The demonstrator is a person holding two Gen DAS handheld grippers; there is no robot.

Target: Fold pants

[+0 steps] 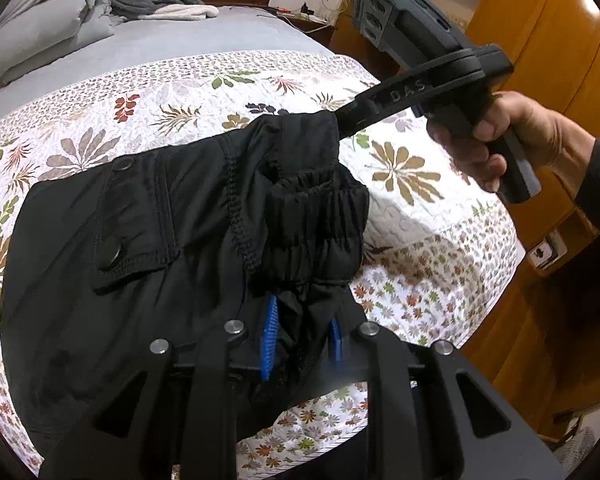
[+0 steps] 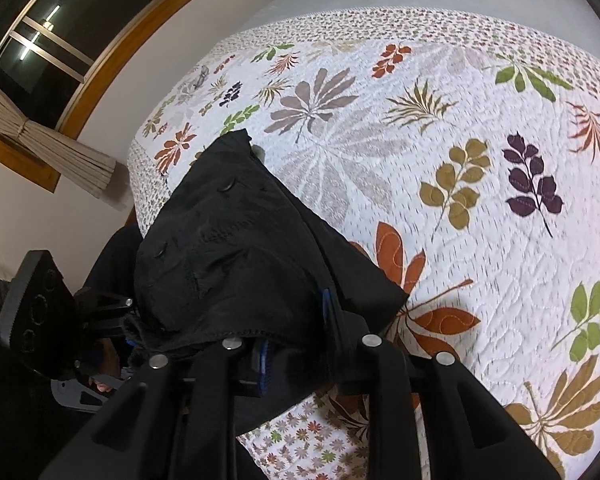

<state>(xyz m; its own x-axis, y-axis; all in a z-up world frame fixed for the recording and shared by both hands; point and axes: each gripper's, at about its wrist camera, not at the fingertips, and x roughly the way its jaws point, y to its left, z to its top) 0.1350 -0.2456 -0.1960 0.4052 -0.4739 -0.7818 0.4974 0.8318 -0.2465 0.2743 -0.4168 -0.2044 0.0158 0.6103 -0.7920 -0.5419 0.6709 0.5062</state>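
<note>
Both claws pinch the pants (image 1: pixel 148 216): left claw (image 1: pixel 300 336) at the waistband, right claw (image 1: pixel 342 122) on a raised corner, above the quilt (image 1: pixel 412 184).

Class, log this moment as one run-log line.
left tongs: shut on pants | right tongs: shut on pants | pants: lifted over quilt

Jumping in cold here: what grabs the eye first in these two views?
The black pants, bunched and lifted between both grippers over the floral quilt. The left gripper pinches cloth near the elastic waistband; the right gripper clamps another part of the pants, further from the camera.
</note>
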